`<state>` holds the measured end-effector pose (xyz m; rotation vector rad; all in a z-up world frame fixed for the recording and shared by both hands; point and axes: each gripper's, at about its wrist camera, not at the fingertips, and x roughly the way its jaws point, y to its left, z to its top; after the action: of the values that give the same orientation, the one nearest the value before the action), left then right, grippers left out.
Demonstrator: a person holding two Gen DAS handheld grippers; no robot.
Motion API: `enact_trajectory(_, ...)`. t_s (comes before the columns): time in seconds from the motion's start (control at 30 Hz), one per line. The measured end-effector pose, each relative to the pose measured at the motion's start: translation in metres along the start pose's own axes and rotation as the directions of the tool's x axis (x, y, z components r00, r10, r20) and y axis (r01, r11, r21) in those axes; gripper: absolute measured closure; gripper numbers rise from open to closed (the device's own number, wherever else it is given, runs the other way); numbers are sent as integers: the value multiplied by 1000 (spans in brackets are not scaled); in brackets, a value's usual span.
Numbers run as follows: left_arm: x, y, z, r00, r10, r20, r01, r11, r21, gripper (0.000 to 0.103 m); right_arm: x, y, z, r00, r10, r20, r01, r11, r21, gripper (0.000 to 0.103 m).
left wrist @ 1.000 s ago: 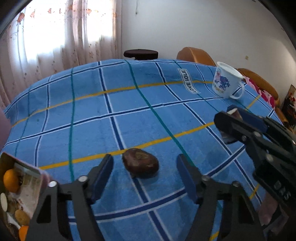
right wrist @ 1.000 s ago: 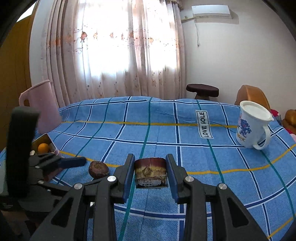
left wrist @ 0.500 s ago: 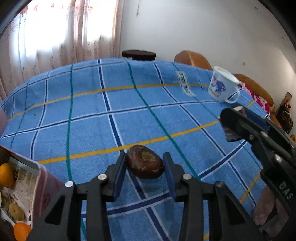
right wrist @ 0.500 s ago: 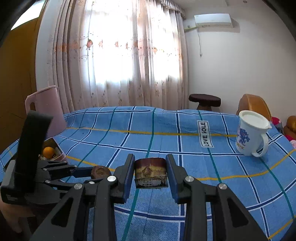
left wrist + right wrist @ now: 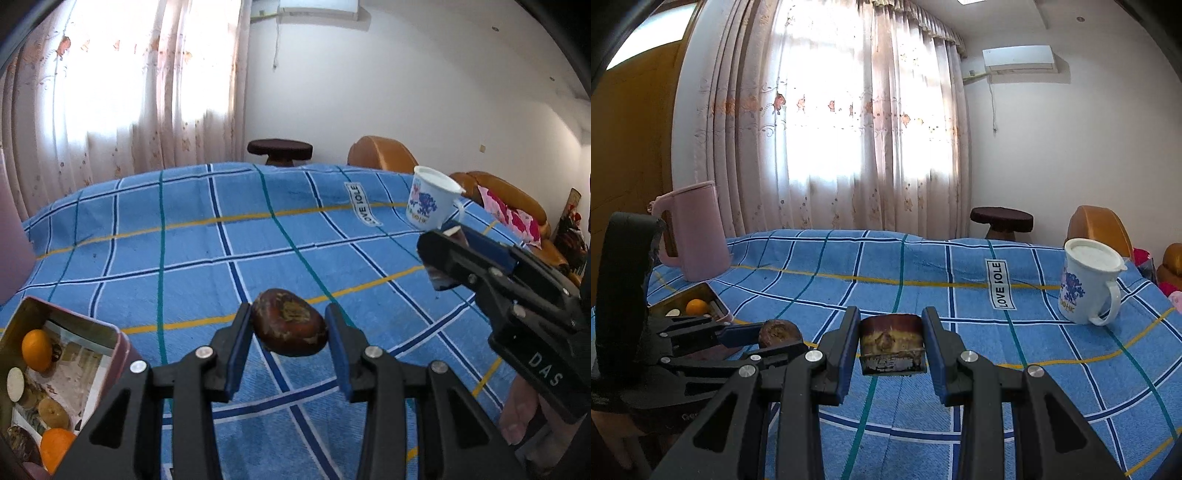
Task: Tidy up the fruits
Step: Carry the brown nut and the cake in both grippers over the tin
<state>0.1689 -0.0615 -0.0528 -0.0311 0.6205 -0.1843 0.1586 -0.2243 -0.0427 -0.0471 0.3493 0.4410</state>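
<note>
Since 1 second ago your left gripper [image 5: 290, 334] went from spread either side of the brown fruit [image 5: 290, 326] to clamped on it, and the fruit now sits clear of the cloth.

Left fingers [image 5: 236, 345]: both blue pads pressed on the sides of the dark brown, oval fruit; grasping it, held just above the blue checked surface [image 5: 184, 258].

Right gripper [image 5: 890, 345]: your fingers [image 5: 847, 341] are clenched on a brown, flat-topped block [image 5: 892, 345], pads touching both its side faces. Its front face is mottled yellow-brown; what it is cannot be told. Same grip as 1 second ago.

Outward, left wrist view:
- Open tin [image 5: 118, 334] at lower left, just beside the left gripper. Inside: 2 oranges [image 5: 37, 349], a pale round slice and some brown pieces.
- Right gripper body at far right, with a bit of your hand [image 5: 519, 417] under it.
- White mug [image 5: 430, 201] with blue print far back right, standing upright on the surface.
- "LOVE" label [image 5: 364, 203] sewn on the cloth, left of the mug.

Outward, right wrist view:
- Left gripper [image 5: 768, 334] at left with the brown fruit in its tips, near the tin.
- Pink jug [image 5: 696, 230] upright behind the tin, at the surface's far left edge.
- Dark round stool [image 5: 1001, 218] and tan chairs beyond the surface; curtained window behind.
</note>
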Motion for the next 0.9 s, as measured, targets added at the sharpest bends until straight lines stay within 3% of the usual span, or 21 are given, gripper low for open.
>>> enact_trajectory(0.4,-21,0,-4,996,20,92,-20,1000,4,62,-11,6,-3,999,12,48,-10,1000,-25,67)
enact_trajectory(0.9,-39,-2,-12,988,38,153,-41,999,16,62,-21,11,-6,997,26,74,-24,999,-32,67)
